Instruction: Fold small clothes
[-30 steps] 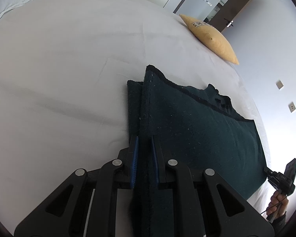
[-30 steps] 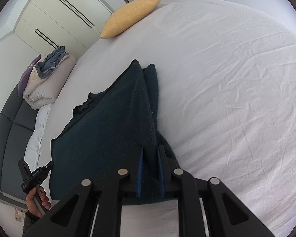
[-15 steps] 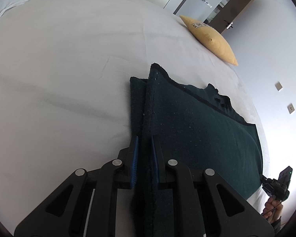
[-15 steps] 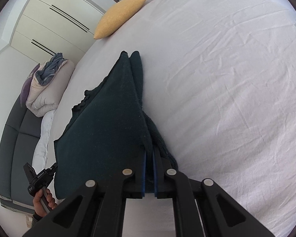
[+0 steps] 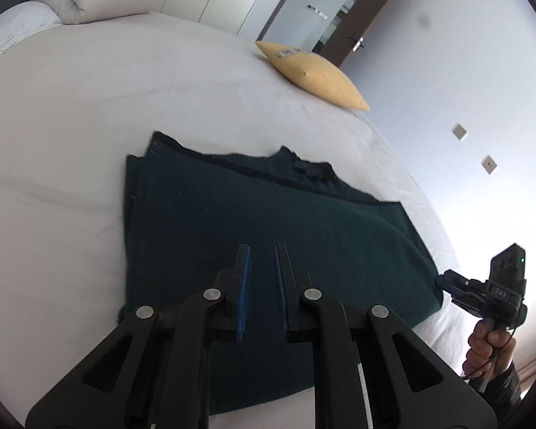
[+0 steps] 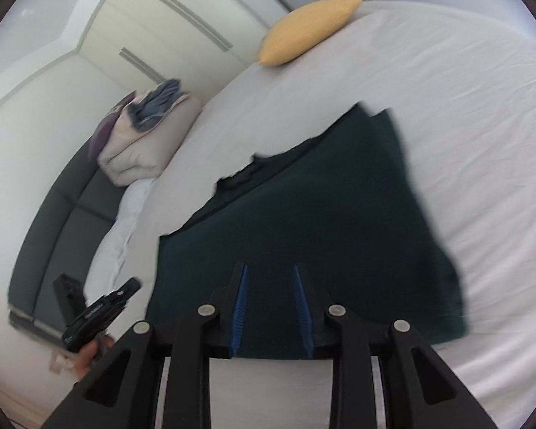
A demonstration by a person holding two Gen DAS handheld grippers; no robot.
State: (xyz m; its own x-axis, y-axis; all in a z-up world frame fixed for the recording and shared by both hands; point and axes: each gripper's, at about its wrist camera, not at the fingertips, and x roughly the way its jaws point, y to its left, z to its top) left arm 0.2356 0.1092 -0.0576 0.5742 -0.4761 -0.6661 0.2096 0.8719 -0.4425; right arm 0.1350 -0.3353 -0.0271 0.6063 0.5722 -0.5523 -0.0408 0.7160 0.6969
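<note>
One dark green knit garment [image 5: 268,214] lies folded flat on the bed [image 5: 89,107], just ahead of and below both tongs.
The left gripper [image 5: 262,250] stands barely apart and holds nothing. The right gripper [image 6: 269,268] has just been opening and is also empty. The knit looks soft, thick and limp, so it is probably best pinched at two corners. One yellow pillow [image 5: 314,71] lies well beyond.

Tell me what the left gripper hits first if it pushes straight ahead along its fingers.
Most likely the dark green folded knit garment: the left gripper points down at its flat top layer on the white bed sheet, with nothing between the jaws. How far above the cloth it hovers is unclear.
</note>
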